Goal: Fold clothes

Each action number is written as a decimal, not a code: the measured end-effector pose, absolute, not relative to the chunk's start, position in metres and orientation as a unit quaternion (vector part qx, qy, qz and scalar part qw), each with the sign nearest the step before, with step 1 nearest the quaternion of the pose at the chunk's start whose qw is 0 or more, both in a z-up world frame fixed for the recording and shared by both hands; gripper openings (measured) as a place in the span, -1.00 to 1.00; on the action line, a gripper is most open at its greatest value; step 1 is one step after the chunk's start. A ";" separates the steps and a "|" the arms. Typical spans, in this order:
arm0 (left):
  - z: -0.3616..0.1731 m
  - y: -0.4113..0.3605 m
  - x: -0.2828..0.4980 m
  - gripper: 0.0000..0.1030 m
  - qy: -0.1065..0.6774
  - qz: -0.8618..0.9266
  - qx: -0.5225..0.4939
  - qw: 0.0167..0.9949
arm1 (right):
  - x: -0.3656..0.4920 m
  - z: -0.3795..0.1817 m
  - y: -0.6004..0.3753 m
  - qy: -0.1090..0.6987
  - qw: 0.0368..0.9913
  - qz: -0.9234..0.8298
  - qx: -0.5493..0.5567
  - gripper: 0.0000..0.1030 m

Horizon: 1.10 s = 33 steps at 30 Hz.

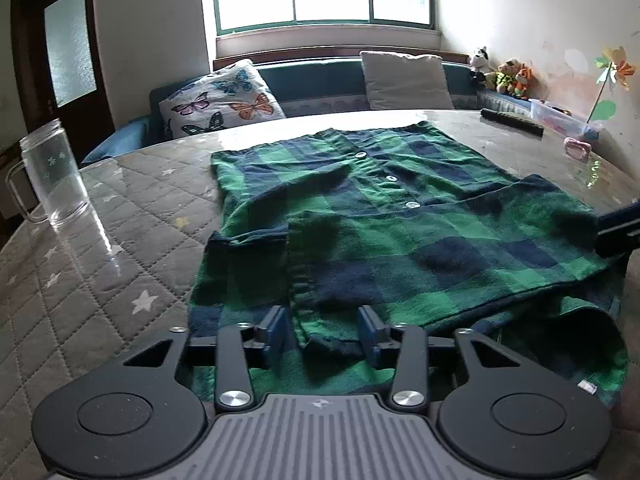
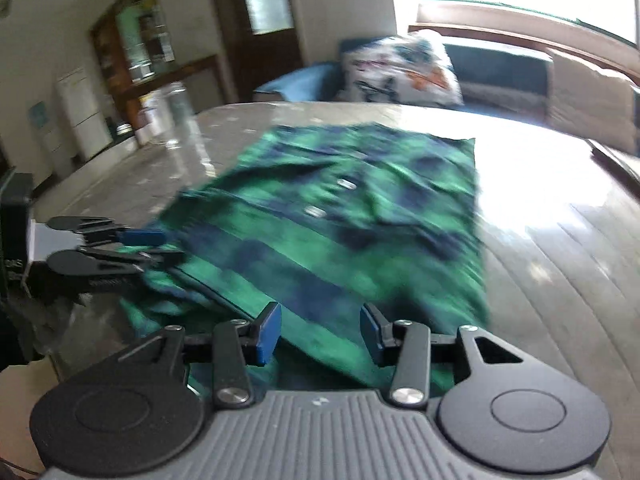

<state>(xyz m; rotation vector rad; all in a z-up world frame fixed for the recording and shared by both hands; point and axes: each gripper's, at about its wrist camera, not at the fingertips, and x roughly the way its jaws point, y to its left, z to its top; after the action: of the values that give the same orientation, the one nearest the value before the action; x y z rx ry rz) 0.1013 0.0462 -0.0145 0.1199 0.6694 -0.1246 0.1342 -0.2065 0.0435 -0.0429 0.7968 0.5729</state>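
Observation:
A green and navy plaid shirt (image 1: 400, 216) lies buttons-up on the quilted table (image 1: 100, 240), with both sleeves folded in over its front. My left gripper (image 1: 324, 332) is open at the shirt's near edge, and a folded cloth edge lies between its blue fingers (image 1: 276, 330). At the right edge of the left wrist view, the right gripper (image 1: 618, 232) shows as a dark shape by the shirt's right side. The right wrist view is blurred. There my right gripper (image 2: 320, 336) is open over the shirt (image 2: 340, 220), and the left gripper (image 2: 148, 246) sits at the shirt's left edge.
A clear glass mug (image 1: 52, 176) stands on the table at the left. A black bar-shaped object (image 1: 512, 120), a plastic box (image 1: 560, 118) and a pink item (image 1: 577, 148) lie at the far right. Behind the table, a sofa holds a butterfly pillow (image 1: 224, 100).

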 end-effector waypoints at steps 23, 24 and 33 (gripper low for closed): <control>0.003 0.051 0.092 -0.80 0.323 -0.038 0.068 0.943 | 0.136 0.029 -0.241 0.385 0.887 0.255 -0.009 -0.04; 0.001 0.050 0.092 -0.77 0.327 -0.040 0.072 0.942 | 0.138 0.034 -0.241 0.378 0.890 0.257 -0.010 -0.03; 0.024 0.051 0.098 -0.74 0.300 -0.045 0.081 0.949 | 0.183 0.041 -0.221 0.356 0.899 0.255 -0.023 -0.06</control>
<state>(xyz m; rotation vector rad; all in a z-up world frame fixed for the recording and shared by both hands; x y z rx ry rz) 0.0979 0.0505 0.0242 0.1644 0.6112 -0.0911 0.1832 -0.2210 0.0411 -0.0474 0.7365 0.5271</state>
